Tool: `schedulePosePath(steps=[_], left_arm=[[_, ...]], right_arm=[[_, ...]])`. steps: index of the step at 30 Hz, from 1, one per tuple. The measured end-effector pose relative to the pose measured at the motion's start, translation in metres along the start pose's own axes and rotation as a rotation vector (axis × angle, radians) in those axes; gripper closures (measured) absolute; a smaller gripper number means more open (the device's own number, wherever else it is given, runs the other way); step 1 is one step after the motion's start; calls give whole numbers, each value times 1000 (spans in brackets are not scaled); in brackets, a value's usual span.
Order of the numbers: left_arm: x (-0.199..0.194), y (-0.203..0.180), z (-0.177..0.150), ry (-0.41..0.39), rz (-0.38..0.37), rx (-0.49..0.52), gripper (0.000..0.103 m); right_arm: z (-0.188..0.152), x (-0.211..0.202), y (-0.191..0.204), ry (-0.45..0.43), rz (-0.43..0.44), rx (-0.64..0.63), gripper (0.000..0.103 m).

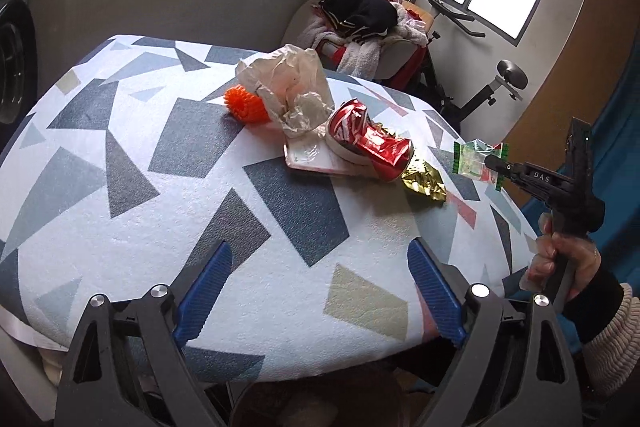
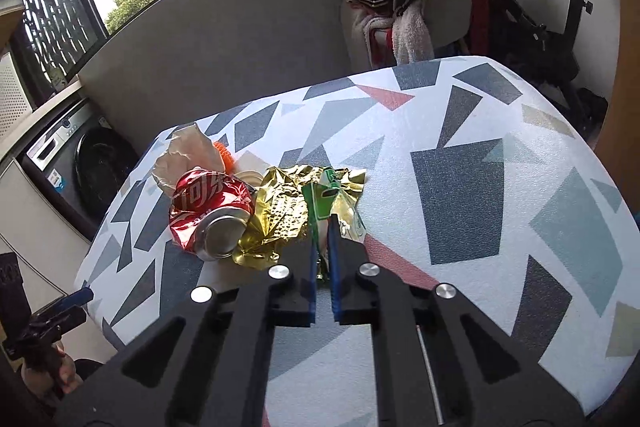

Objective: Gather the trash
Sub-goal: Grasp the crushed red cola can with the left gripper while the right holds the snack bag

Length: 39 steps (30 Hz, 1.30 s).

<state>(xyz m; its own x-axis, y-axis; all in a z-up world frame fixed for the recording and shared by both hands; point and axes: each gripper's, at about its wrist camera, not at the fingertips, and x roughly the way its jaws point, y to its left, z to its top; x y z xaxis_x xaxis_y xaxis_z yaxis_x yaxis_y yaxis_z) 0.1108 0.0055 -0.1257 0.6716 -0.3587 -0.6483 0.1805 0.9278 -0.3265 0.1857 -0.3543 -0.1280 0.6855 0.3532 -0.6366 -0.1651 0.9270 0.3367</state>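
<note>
A green and clear candy wrapper (image 1: 478,163) hangs above the table's right edge, pinched in my right gripper (image 1: 494,161), which a hand holds at the far right. In the right wrist view the same wrapper (image 2: 322,205) sits between the blue pads, and my right gripper (image 2: 323,223) is shut on it. A crushed red can (image 1: 370,141) (image 2: 210,209) lies beside a gold foil wrapper (image 1: 424,181) (image 2: 280,215) and a crumpled plastic bag (image 1: 286,83) (image 2: 188,155). My left gripper (image 1: 318,255) stands open over the near table, nothing between its fingers.
An orange spiky ball (image 1: 244,105) rests behind the bag. The patterned table (image 1: 160,187) (image 2: 480,187) drops off at the right. Beyond it stand a chair piled with clothes (image 1: 368,23), an exercise bike (image 2: 560,27) and a washing machine (image 2: 80,167) at the left.
</note>
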Motion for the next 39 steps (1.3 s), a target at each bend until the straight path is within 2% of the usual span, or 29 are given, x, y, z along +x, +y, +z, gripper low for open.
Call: schedulePosePath(steps=[2, 3, 6, 7, 10, 12, 17, 24, 27, 31, 35, 39], left_arm=[[10, -14, 16, -10, -37, 23, 21], [17, -17, 25, 0, -65, 3, 23], [43, -16, 46, 53, -151, -139, 34], [52, -16, 52, 67, -165, -173, 42], [79, -17, 67, 104, -157, -210, 53], [94, -16, 74, 115, -138, -215, 53], [133, -4, 85, 179, -147, -309, 53], [164, 0, 82, 208, -139, -362, 53], [165, -2, 77, 209, -177, -337, 79], [146, -9, 82, 151, -199, -249, 94], [118, -27, 90, 103, -165, -83, 96], [89, -32, 86, 77, -161, 11, 96]], right_arm=[[-3, 0, 7, -6, 4, -26, 94], [-5, 0, 10, -10, 7, -37, 94], [-12, 2, 17, -13, 26, -45, 94], [-14, 3, 19, -13, 31, -46, 94], [-20, 2, 24, -13, 48, -53, 94], [-23, 1, 25, -15, 55, -58, 94], [-28, -3, 22, -22, 55, -61, 94], [-38, -10, 22, -55, 46, -99, 94], [-43, -9, 21, -51, 46, -95, 94], [-46, -13, 20, -68, 57, -88, 94], [-48, -17, 25, -71, 60, -100, 94], [-53, -23, 34, -69, 72, -109, 94]])
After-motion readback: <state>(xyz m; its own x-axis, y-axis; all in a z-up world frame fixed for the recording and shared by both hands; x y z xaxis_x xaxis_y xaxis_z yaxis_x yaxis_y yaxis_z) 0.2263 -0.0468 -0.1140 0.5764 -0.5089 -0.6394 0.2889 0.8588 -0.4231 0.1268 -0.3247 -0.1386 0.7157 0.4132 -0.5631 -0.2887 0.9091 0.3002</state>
